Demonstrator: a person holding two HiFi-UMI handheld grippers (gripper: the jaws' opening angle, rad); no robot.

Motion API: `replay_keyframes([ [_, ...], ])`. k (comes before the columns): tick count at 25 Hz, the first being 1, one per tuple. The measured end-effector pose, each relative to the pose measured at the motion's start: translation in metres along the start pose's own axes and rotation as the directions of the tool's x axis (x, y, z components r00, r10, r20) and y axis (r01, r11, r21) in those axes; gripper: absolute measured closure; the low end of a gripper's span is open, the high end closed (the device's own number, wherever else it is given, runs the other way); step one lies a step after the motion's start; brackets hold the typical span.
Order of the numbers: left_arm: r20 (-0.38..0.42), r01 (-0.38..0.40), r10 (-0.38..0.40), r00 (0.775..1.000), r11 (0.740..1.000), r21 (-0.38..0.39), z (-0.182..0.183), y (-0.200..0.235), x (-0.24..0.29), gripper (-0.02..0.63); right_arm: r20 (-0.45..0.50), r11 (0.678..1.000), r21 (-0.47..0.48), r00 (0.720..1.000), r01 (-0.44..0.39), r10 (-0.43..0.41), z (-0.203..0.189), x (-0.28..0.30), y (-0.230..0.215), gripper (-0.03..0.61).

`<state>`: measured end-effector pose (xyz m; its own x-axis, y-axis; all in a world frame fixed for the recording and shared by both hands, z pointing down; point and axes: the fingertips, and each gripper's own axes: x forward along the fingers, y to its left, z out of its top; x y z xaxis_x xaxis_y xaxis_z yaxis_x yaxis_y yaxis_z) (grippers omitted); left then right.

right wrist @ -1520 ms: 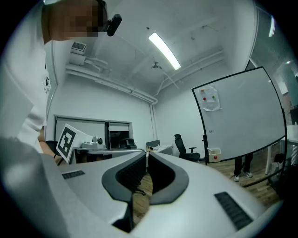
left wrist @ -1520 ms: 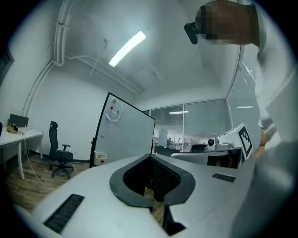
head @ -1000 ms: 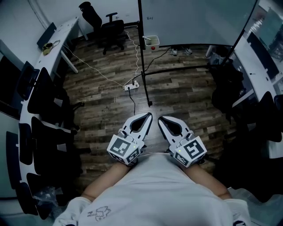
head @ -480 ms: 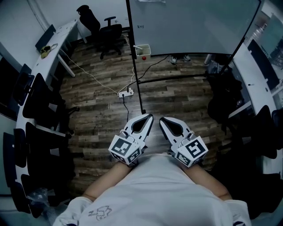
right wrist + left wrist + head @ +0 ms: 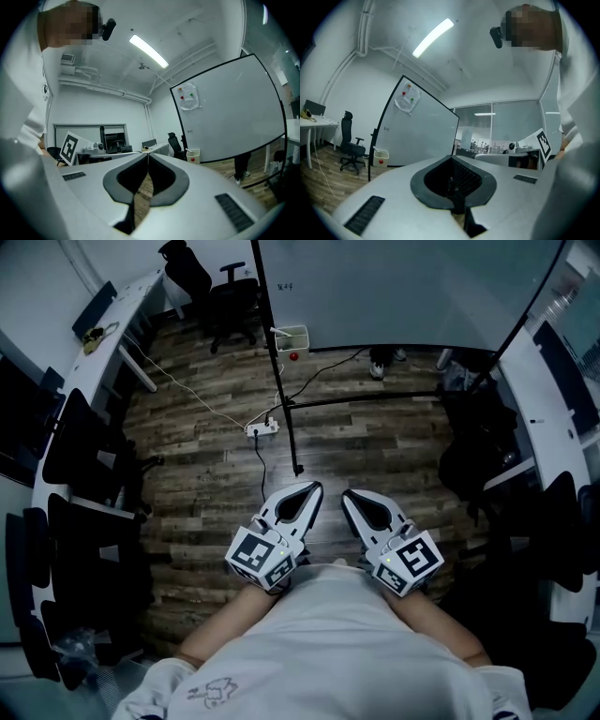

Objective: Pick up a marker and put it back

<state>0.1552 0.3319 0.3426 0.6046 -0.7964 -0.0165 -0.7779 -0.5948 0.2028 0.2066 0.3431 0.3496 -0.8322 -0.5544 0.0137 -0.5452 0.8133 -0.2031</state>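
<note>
Jaws: pressing together on nothing, both left gripper (image 5: 316, 486) and right gripper (image 5: 348, 493), hugging the chest. Marker: not showing clearly, probably lying in the white bin (image 5: 292, 337) beside the whiteboard (image 5: 403, 287), well apart. Risking tripping on the power strip (image 5: 263, 427) walking over, or arriving without opening.

The person wears a white short-sleeved shirt (image 5: 328, 643) with a small dark line drawing (image 5: 214, 693) behind the left gripper (image 5: 315, 487), which, like the right gripper (image 5: 348, 493), is a pale grey shell with black-lined jaws and a rear cube (image 5: 260, 557) of black-and-white square markers.
</note>
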Motion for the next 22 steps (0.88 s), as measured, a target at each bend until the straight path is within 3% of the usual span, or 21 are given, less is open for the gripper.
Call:
replay_keyframes([
  [7, -0.022, 0.053, -0.054, 0.998, 0.998, -0.019, -0.010, 0.000, 0.027, 0.609, -0.012, 0.999, 0.018, 0.999, 0.048, -0.047, -0.005, -0.005, -0.021, 0.563],
  [15, -0.043, 0.166, -0.167, 0.985, 0.986, -0.025, -0.016, -0.008, 0.070, 0.609, 0.002, 0.989, 0.026, 0.989, 0.146, -0.146, -0.002, -0.012, -0.056, 0.562],
  [22, -0.050, 0.227, -0.228, 0.972, 0.974, -0.021, -0.009, 0.020, 0.094, 0.609, 0.006, 0.983, 0.004, 0.983, 0.181, -0.181, 0.005, 0.022, -0.077, 0.562],
])
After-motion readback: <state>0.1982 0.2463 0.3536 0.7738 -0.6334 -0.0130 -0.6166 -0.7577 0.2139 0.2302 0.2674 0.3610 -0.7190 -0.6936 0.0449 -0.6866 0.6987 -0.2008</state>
